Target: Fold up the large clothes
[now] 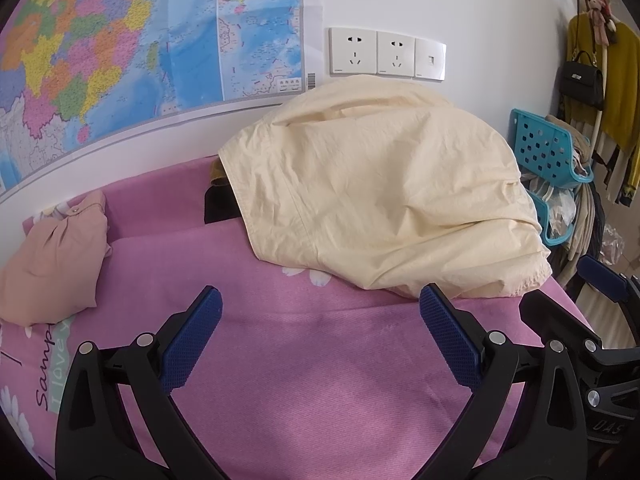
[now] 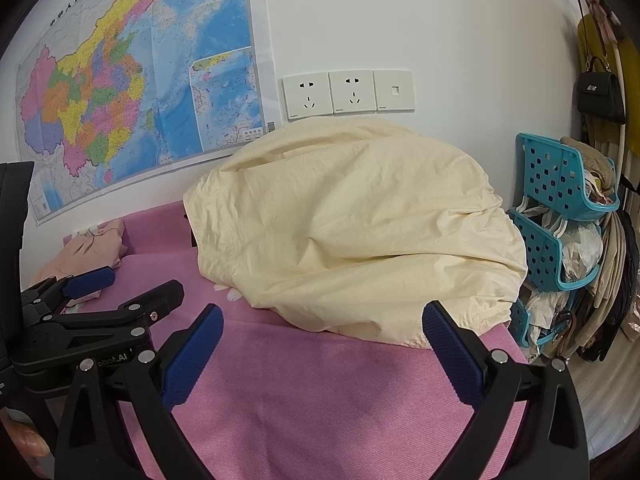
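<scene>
Blue-padded jaws of the left gripper (image 1: 320,300) stand spread wide and released over bare pink cloth, grasping nothing; the right gripper (image 2: 323,318) hangs the same way, its jaws parted and empty. Both hover low above the worktop (image 1: 304,360), which is covered by a pink sheet printed with white daisies and some lettering at 8 o'clock in the left view. At 12 to 1 o'clock lies the large cream garment (image 1: 384,200), heaped in a rumpled mound against the white wall, with darker cloth just showing under its left edge. A smaller peach garment (image 1: 56,256) lies well apart at 9 o'clock. On the wall hang a coloured map (image 1: 120,40) and three white socket plates (image 1: 386,53). At 3 o'clock stand teal perforated baskets (image 2: 560,184) stuffed with cloth, near hanging clothes and a black handbag (image 1: 582,80). Only the right view shows a fingertip (image 2: 28,444) at 8 o'clock and the lower baskets; only the left shows the sheet's lettering.
</scene>
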Tool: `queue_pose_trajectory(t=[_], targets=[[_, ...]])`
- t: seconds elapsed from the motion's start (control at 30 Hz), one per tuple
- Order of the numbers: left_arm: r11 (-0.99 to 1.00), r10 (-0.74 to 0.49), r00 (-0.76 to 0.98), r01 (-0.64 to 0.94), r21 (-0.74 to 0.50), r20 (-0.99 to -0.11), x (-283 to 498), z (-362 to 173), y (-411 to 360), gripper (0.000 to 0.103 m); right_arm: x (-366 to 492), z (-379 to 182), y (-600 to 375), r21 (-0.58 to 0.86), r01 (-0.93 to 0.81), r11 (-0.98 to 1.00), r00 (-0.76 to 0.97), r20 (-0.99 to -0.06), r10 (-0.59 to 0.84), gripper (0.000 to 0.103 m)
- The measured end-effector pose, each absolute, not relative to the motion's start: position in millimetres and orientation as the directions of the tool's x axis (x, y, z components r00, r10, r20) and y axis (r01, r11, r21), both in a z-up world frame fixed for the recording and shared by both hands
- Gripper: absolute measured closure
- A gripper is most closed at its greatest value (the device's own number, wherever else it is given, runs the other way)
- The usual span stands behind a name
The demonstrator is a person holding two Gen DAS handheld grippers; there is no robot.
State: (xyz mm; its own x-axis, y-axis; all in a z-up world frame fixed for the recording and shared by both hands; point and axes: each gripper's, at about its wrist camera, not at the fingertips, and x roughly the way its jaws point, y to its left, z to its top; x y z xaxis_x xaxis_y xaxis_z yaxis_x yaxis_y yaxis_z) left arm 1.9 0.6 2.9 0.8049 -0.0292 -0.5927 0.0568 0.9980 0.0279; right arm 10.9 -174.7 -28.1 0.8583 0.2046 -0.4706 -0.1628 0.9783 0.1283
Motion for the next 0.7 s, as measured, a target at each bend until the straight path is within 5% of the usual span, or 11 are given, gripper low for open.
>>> queue_pose_trajectory(t=[0.7], targets=[[0.998,-0.027,0.805,0.052,0.025,-0.592,2.4,1.1,-1.0,0.005,17.4,-27.7,-172.5,0.124,-0.170,0.978,0.855,-0.474,0.209,0.006]])
